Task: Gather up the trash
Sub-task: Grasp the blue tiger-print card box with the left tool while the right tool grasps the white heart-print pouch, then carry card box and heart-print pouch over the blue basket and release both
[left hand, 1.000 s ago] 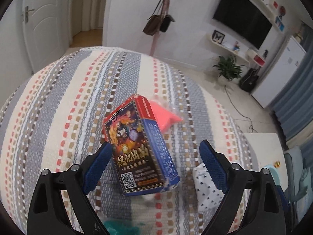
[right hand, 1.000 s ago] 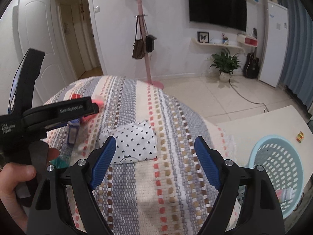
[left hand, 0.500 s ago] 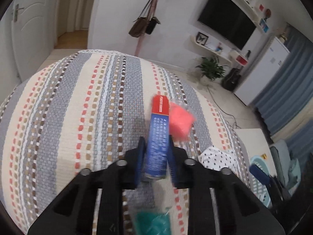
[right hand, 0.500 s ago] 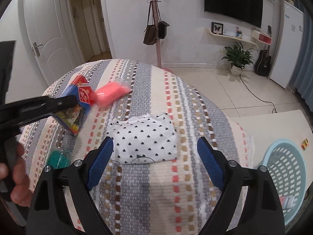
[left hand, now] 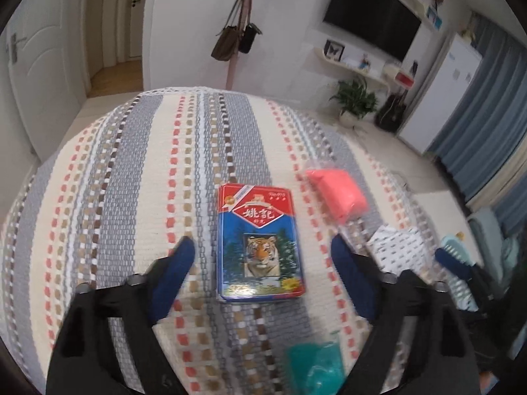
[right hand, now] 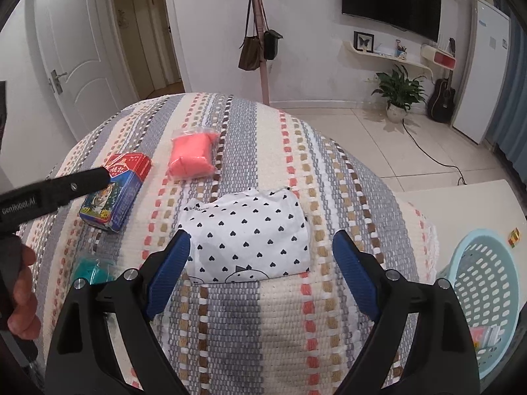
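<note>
A blue and red card box with a tiger picture (left hand: pixel 260 243) lies flat on the striped cloth, between my left gripper's (left hand: pixel 260 256) open fingers; it also shows in the right wrist view (right hand: pixel 113 194). A pink wrapped packet (left hand: pixel 336 194) (right hand: pixel 192 156) lies beyond it to the right. A white packet with black hearts (right hand: pixel 250 235) lies just ahead of my open right gripper (right hand: pixel 262 258). A teal packet (left hand: pixel 313 367) (right hand: pixel 90 268) lies near the front edge.
The striped cloth (right hand: pixel 296 329) covers a rounded surface. A light blue perforated basket (right hand: pixel 487 296) stands low on the right with some items inside. The left gripper's arm (right hand: pixel 49 194) crosses the left of the right wrist view.
My left gripper was shut on the card box held on edge half a second ago. Now it is open and the box lies flat on the cloth. My right gripper moved closer to the heart-patterned packet.
</note>
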Available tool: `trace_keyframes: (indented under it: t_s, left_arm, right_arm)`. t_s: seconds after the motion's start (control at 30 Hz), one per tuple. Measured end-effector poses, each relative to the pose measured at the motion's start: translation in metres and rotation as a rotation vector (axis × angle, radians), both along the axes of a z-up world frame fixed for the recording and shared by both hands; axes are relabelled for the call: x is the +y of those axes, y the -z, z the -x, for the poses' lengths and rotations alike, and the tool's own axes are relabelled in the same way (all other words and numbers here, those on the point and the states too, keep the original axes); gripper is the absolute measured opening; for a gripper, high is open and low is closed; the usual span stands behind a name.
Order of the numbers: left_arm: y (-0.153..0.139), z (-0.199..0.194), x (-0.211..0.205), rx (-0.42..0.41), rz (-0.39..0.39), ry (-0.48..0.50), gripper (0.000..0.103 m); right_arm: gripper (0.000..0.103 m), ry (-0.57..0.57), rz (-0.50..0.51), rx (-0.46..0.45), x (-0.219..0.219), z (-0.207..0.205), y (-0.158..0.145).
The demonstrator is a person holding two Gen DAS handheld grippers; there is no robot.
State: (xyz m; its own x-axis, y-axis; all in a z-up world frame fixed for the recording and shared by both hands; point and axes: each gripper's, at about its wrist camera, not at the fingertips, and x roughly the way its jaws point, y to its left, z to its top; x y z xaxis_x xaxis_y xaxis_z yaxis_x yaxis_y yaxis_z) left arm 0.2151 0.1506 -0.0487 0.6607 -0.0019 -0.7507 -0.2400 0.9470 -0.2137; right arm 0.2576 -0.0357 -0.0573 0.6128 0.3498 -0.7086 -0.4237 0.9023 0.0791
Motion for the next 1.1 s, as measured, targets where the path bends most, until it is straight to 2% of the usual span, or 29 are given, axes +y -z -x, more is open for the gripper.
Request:
trace_keyframes:
  t_s: [0.13,0.2,0.23,0.3,0.33,0.5,0.67,0.83,0.87,0.97,1.1]
  left_arm:
    - [0.011,-0.014,-0.007,0.062,-0.055,0.032,0.084]
    - [0.018,-0.019,-0.007,0.089,-0.068,0.026,0.074]
    - [0.021,-0.020,-0.008,0.093,-0.084,0.023,0.072]
    - [0.020,-0.019,-0.010,0.085,-0.135,0.016,0.060]
    - [0.020,-0.017,-0.010,0.078,-0.137,0.019,0.060]
    - [0.020,-0.002,0.003,-0.013,-0.038,0.003,0.059]
    - [0.019,0.007,-0.003,-0.037,-0.070,0.010,0.059]
    - [0.017,0.014,-0.002,-0.056,-0.051,0.004,0.059]
    - [0.017,0.016,-0.001,-0.063,-0.045,0.002,0.059]
    - [0.015,0.018,0.003,-0.080,-0.037,-0.001,0.059]
    - [0.007,0.026,0.003,-0.120,-0.033,0.012,0.059]
  right_arm:
    - [0.084,-0.012,-0.014,0.003,-0.002,0.001,0.000]
    - [0.086,-0.010,-0.006,0.007,-0.002,-0.001,0.000]
    - [0.086,-0.001,0.004,0.008,-0.001,-0.002,0.000]
    - [0.086,0.008,0.012,0.015,0.001,-0.006,0.000]
    - [0.086,0.011,0.016,0.021,0.002,-0.009,0.001]
    - [0.090,-0.005,0.061,0.086,0.015,-0.024,0.010]
    - [0.091,-0.023,0.143,0.058,0.031,-0.020,0.015]
    - [0.062,-0.057,0.120,0.044,0.034,-0.013,0.012]
    - [0.049,-0.077,0.097,0.045,0.034,-0.011,0.011]
    - [0.029,-0.106,0.094,0.012,0.037,-0.001,0.008]
    - [0.027,-0.108,0.053,-0.013,0.033,0.007,0.001]
